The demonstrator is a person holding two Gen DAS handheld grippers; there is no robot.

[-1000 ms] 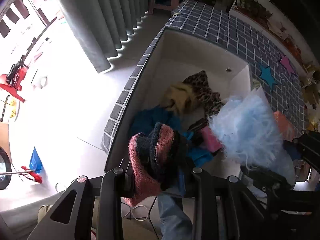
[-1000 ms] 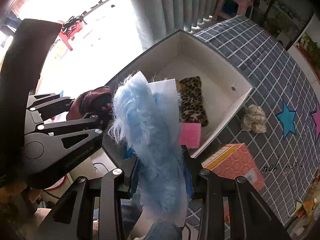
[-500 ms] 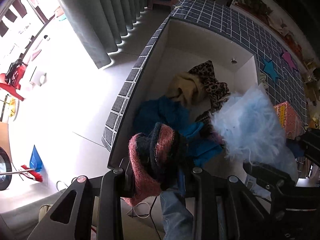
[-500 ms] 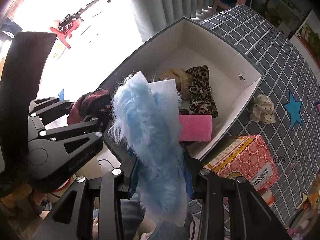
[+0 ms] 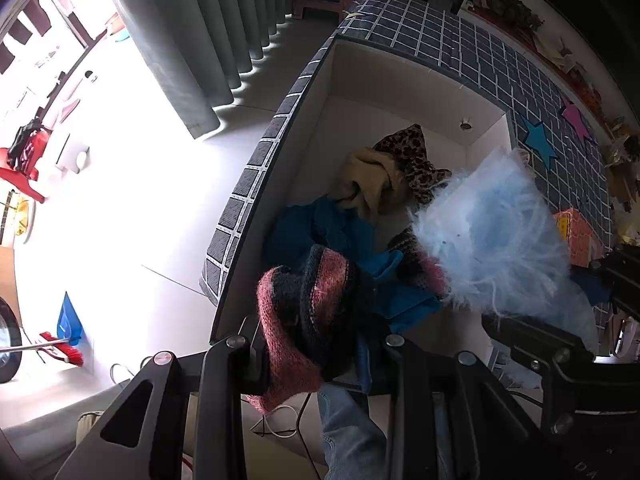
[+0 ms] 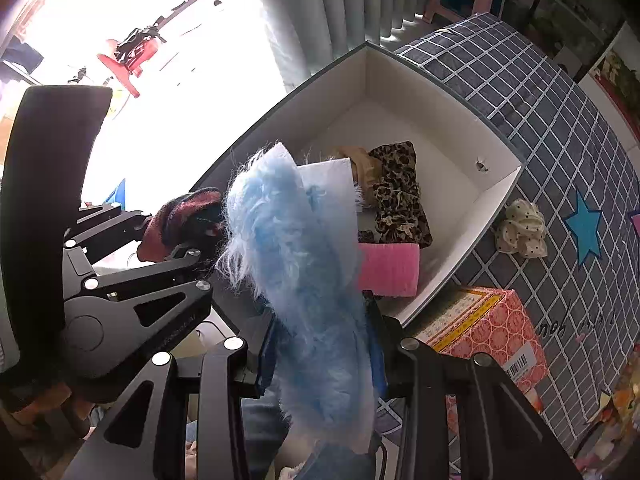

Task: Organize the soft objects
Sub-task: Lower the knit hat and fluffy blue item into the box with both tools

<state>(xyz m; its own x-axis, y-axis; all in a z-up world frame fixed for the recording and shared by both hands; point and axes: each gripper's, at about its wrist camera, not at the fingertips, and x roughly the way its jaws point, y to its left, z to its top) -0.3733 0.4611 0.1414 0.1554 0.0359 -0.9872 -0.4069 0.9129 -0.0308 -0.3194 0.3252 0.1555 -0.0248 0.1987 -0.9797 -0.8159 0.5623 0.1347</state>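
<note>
Already the white-walled open box (image 6: 436, 92), set on a dark grid-patterned cloth (image 6: 560, 120), holds several soft things: a leopard-print fabric piece (image 6: 398, 196), a tan crumpled cloth (image 5: 368, 182), a bright blue garment (image 5: 332, 224) and a pink ribbed pad (image 6: 388, 270).

Two more pieces are on their way in. The left gripper (image 5: 316, 350) is closed on a pink-and-black knitted woolly item (image 5: 308, 312), which bulges out between its fingers above the box's near edge. The right gripper (image 6: 320, 344) is clamped on a pale blue fluffy fabric bundle (image 6: 296, 264) that stands up in front of its camera and hangs above the box's near end, just beside the left gripper's load.

By the look of it the task is well along but not finished. Both held pieces have yet to be let go into the box. A cream polka-dot scrunchie (image 6: 520, 230) lies on the cloth just outside the box's wall, probably the next soft thing to collect. An orange patterned cardboard carton (image 6: 492, 332) sits near the box's corner and does not seem to belong to the sorting.
</note>
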